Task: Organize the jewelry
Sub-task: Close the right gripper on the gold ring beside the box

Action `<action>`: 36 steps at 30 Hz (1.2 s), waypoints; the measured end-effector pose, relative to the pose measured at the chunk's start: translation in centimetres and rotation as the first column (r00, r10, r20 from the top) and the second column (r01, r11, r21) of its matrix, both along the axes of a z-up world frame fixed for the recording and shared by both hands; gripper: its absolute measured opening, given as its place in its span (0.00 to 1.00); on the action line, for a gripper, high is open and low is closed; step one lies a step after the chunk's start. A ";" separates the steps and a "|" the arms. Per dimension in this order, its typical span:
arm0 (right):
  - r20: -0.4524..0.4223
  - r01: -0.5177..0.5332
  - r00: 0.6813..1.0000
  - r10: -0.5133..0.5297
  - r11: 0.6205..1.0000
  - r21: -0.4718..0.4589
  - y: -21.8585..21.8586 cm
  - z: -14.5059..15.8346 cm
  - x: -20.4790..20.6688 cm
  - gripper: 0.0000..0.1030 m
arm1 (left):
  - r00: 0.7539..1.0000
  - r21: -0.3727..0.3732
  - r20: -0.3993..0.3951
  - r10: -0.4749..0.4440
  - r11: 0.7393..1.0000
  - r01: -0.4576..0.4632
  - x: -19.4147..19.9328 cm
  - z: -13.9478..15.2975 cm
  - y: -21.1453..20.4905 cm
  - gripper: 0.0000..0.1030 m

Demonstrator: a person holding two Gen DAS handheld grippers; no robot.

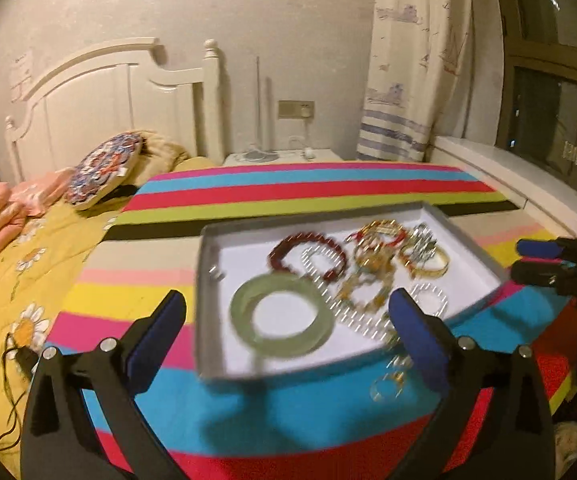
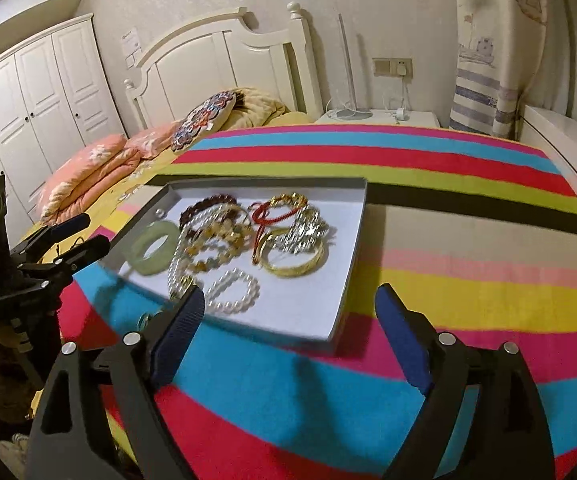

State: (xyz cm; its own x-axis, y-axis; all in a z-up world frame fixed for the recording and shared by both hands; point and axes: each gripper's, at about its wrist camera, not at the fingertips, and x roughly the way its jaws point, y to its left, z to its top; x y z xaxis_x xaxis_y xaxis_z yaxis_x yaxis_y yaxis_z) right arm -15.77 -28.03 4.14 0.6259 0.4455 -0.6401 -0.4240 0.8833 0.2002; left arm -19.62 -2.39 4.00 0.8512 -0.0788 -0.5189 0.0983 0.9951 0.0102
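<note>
A shallow grey tray with a white floor (image 1: 224,344) (image 2: 340,280) lies on the striped cloth. In it are a green jade bangle (image 1: 282,314) (image 2: 154,250), a dark red bead bracelet (image 1: 308,254), a gold bangle (image 2: 290,258), a white pearl bracelet (image 2: 232,292), a red cord bracelet (image 2: 264,212) and a tangle of gold and silver pieces. A small ring (image 1: 386,386) lies on the cloth in front of the tray. My left gripper (image 1: 288,340) is open and empty above the tray's near edge. My right gripper (image 2: 288,332) is open and empty at the tray's near corner.
The striped cloth (image 2: 468,280) covers a table beside a bed with a yellow quilt (image 1: 28,280) and pillows. A white windowsill (image 1: 528,184) runs at the right, and a nightstand (image 2: 380,116) stands behind. The right gripper shows at the left view's right edge (image 1: 548,260).
</note>
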 end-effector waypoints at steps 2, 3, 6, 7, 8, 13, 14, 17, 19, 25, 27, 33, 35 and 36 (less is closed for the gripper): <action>-0.005 -0.008 1.000 0.008 1.000 -0.003 0.3 -0.2 -0.5 0.82 | 1.000 0.029 -0.003 0.014 0.999 -0.014 -0.8 -0.6 0.4 0.98; -0.010 -0.017 1.000 0.017 1.000 -0.004 0.6 -0.4 -0.8 0.82 | 1.000 0.040 -0.005 0.013 0.999 -0.013 -1.1 -0.9 0.5 0.98; -0.018 -0.048 0.999 0.047 0.998 -0.028 1.8 -0.9 -1.3 0.82 | 1.000 0.077 -0.013 0.013 0.997 -0.012 -1.6 -1.7 0.8 0.98; -0.020 -0.059 0.998 0.059 0.998 -0.035 2.3 -1.0 -1.4 0.82 | 1.000 0.083 -0.018 0.016 0.996 -0.014 -1.5 -1.9 0.9 0.98; -0.023 -0.071 0.997 0.071 0.997 -0.040 2.8 -1.1 -1.5 0.82 | 0.999 0.085 -0.026 0.022 0.996 -0.020 -1.5 -2.3 1.1 0.98; -0.024 -0.167 0.986 0.166 0.980 -0.107 6.6 -1.9 -2.8 0.81 | 0.999 0.044 -0.032 0.034 0.999 -0.033 -1.8 -2.9 2.3 0.98; -0.029 -0.183 0.983 0.181 0.976 -0.117 7.1 -2.1 -2.9 0.81 | 0.998 0.038 -0.040 0.038 0.999 -0.037 -1.7 -2.9 2.5 0.98; -0.064 -0.243 0.969 0.237 0.961 -0.131 9.3 -2.9 -3.5 0.80 | 0.996 0.025 -0.072 0.046 0.999 -0.045 -1.5 -3.4 2.9 0.98; -0.072 -0.283 0.959 0.275 0.947 -0.150 10.6 -3.2 -4.0 0.67 | 0.995 0.052 -0.079 0.058 0.997 -0.054 -1.6 -3.6 2.7 0.98; -0.081 -0.345 0.939 0.335 0.919 -0.193 13.5 -3.6 -4.7 0.56 | 0.986 0.046 -0.136 0.099 0.995 -0.094 -1.9 -4.7 3.6 0.98; -0.079 -0.340 0.940 0.331 0.919 -0.199 13.9 -3.6 -4.6 0.56 | 0.982 0.029 -0.159 0.105 0.994 -0.102 -1.8 -5.0 4.1 0.98; -0.068 -0.332 0.943 0.325 0.911 -0.246 15.4 -3.8 -4.1 0.56 | 0.976 0.011 -0.183 0.116 0.993 -0.116 -1.9 -5.6 4.6 0.97; -0.075 -0.341 0.940 0.333 0.906 -0.250 15.8 -3.7 -3.9 0.56 | 0.975 -0.010 -0.189 0.121 0.992 -0.125 -1.9 -5.7 4.9 0.97; -0.076 -0.343 0.939 0.335 0.904 -0.253 16.0 -3.7 -3.9 0.56 | 0.975 -0.014 -0.186 0.121 0.992 -0.126 -2.0 -5.7 4.9 0.97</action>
State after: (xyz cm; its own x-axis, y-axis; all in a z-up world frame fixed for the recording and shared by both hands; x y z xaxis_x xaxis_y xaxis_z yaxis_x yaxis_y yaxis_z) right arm -19.66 -12.05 0.44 0.4453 0.4436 -0.7778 -0.7045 0.7097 0.0014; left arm -21.58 2.46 -1.71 0.7449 0.0060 -0.6671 -0.0278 0.9994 -0.0220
